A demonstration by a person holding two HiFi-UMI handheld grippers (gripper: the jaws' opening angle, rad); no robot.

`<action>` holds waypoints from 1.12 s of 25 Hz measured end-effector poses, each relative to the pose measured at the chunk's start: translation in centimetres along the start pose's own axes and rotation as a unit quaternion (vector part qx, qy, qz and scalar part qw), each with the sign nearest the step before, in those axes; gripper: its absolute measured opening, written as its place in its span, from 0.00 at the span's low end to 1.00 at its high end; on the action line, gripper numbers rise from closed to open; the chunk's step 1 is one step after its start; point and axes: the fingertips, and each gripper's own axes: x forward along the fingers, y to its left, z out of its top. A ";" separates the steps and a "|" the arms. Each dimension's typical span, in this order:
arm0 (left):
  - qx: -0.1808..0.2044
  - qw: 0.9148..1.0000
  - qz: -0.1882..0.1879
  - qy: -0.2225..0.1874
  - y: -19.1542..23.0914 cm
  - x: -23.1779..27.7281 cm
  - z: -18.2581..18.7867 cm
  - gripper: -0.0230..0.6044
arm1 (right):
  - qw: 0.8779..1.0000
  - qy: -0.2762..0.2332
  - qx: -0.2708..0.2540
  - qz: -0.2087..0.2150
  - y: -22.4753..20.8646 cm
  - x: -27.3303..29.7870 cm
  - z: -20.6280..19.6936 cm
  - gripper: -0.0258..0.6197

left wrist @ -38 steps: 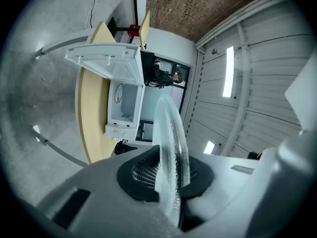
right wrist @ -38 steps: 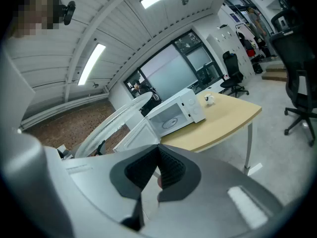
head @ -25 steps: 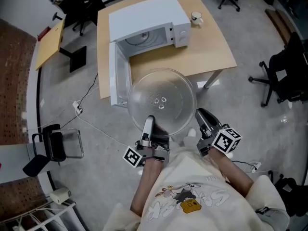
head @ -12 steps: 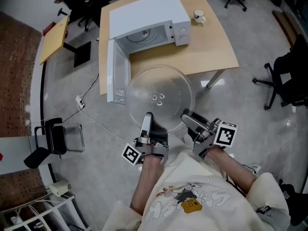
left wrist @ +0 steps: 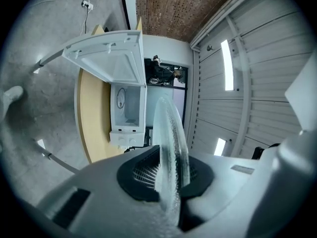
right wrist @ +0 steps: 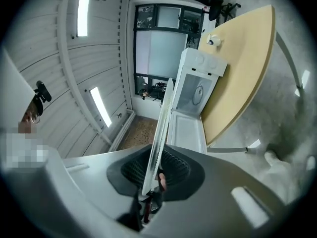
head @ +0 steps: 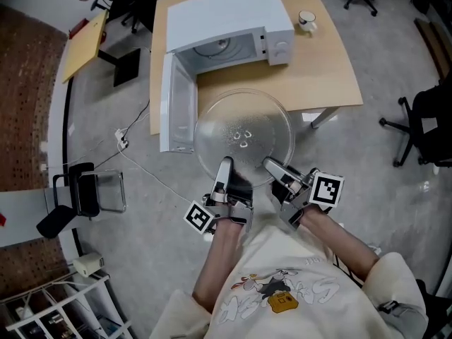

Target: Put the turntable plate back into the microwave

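The clear glass turntable plate point(head: 244, 136) hangs level in the air in front of the white microwave point(head: 226, 23), whose door point(head: 176, 104) stands swung open on the left. My left gripper point(head: 227, 171) is shut on the plate's near rim. My right gripper point(head: 275, 168) holds the same rim a little to the right; its jaws have just been closing, with the rim between them. In each gripper view the plate point(left wrist: 170, 133) point(right wrist: 161, 128) shows edge-on between the dark pads. The open microwave cavity point(left wrist: 126, 105) point(right wrist: 197, 94) lies ahead.
The microwave sits on a wooden table point(head: 318, 69) with a mug point(head: 306, 20) at its far right corner. A cable point(head: 141, 171) crosses the floor at left, near a black folding chair point(head: 81, 200). An office chair point(head: 431, 122) stands at right.
My right gripper has swung in from beside the plate, rolled over and closed on its near rim. The plate and left gripper have shifted slightly toward the microwave.
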 end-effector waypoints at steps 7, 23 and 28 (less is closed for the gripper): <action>0.003 0.999 0.016 0.038 3.2 6.4 4.0 0.09 | 0.999 -0.023 0.022 -0.024 -3.0 5.5 4.5 0.12; -0.044 0.997 0.068 0.003 13.6 18.5 13.2 0.09 | 0.998 -0.009 0.032 -0.062 -13.5 16.9 14.7 0.12; -0.033 0.998 0.056 -0.019 17.0 21.9 14.2 0.09 | 0.997 0.010 0.006 -0.070 -17.0 18.7 18.4 0.13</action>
